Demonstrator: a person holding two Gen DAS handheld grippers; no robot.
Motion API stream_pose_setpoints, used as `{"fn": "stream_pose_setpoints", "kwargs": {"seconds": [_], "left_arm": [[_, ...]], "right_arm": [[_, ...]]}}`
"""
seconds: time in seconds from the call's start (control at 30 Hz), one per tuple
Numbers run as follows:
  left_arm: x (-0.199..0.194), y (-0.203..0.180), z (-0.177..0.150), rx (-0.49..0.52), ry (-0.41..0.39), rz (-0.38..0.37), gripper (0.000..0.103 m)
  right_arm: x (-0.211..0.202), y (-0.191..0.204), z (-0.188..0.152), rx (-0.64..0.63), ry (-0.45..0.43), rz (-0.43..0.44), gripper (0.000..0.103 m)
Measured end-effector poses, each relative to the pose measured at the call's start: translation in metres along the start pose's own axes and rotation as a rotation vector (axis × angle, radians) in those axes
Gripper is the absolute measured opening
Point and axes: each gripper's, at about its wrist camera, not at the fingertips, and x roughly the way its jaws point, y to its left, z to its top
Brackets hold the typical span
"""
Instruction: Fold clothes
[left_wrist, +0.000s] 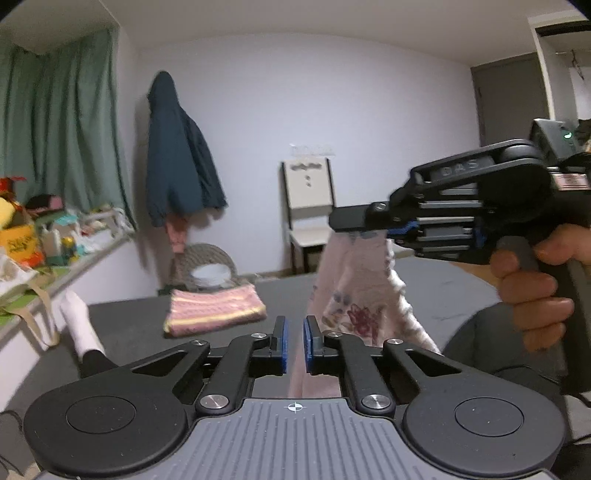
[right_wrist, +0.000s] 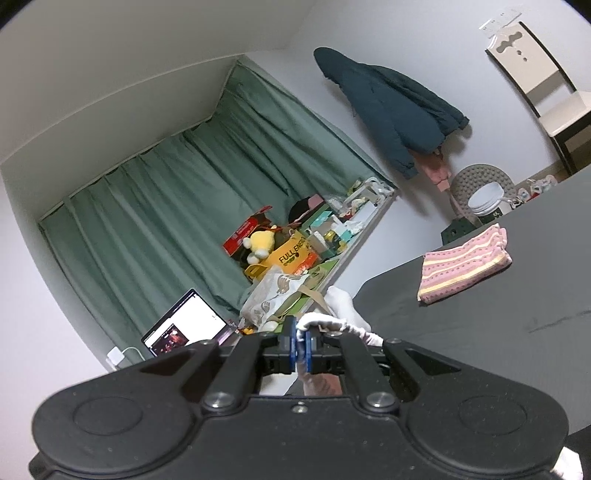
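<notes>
A pale pink floral garment hangs in the air over the dark grey bed. In the left wrist view my right gripper comes in from the right, held by a hand, and is shut on the garment's top edge. The right wrist view shows its blue pads pinched on the white hem. My left gripper sits low beside the hanging cloth with its jaws a narrow gap apart. The garment's lower part shows behind that gap, not pinched. A folded pink striped cloth lies on the bed.
A foot in a white sock rests at the bed's left edge. A cluttered shelf and green curtain fill the left. On the far wall are a dark jacket, a chair and a woven basket. An open laptop is seen.
</notes>
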Motion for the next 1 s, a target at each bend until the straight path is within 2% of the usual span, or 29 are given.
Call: {"fn": "stream_pose_setpoints", "kwargs": {"seconds": [0.1,0.13,0.23,0.33,0.43,0.57,0.7,0.77,0.8,0.83,1.0], "left_arm": [[0.002,0.001,0.002,-0.008,0.004,-0.038,0.01],[0.003,0.0,0.002,0.0,0.005,-0.057,0.013],[0.0,-0.018,-0.003,0.056,0.009,-0.101,0.017],[0.008,-0.03,-0.005,0.106,0.02,-0.114,0.017],[0.021,-0.039,-0.008,0.145,0.056,-0.051,0.017],[0.024,-0.016,-0.009,0.127,0.078,0.021,0.017],[0.027,0.009,-0.009,0.107,0.099,0.093,0.017],[0.034,0.03,-0.011,0.081,0.133,0.144,0.033],[0.04,0.04,-0.012,0.066,0.152,0.166,0.046],[0.041,0.044,-0.015,0.047,0.156,0.161,0.052],[0.045,0.06,-0.029,-0.049,0.168,0.12,0.054]], "right_arm": [[0.003,0.002,0.001,-0.007,0.003,-0.011,0.006],[0.005,0.003,0.001,-0.014,0.006,-0.015,0.006],[0.009,0.008,0.002,-0.035,0.012,-0.029,0.006],[0.01,0.012,0.002,-0.041,0.033,-0.011,0.007],[0.01,0.015,0.002,-0.036,0.05,0.024,0.008],[0.011,0.02,0.0,-0.061,0.053,0.023,0.008],[0.022,0.014,0.0,-0.024,0.089,0.047,0.008],[0.034,0.011,-0.004,-0.002,0.114,0.059,0.008],[0.04,0.008,-0.006,0.012,0.126,0.06,0.008],[0.047,0.005,-0.009,0.028,0.139,0.058,0.008],[0.075,-0.016,-0.019,0.095,0.177,0.017,0.008]]}}
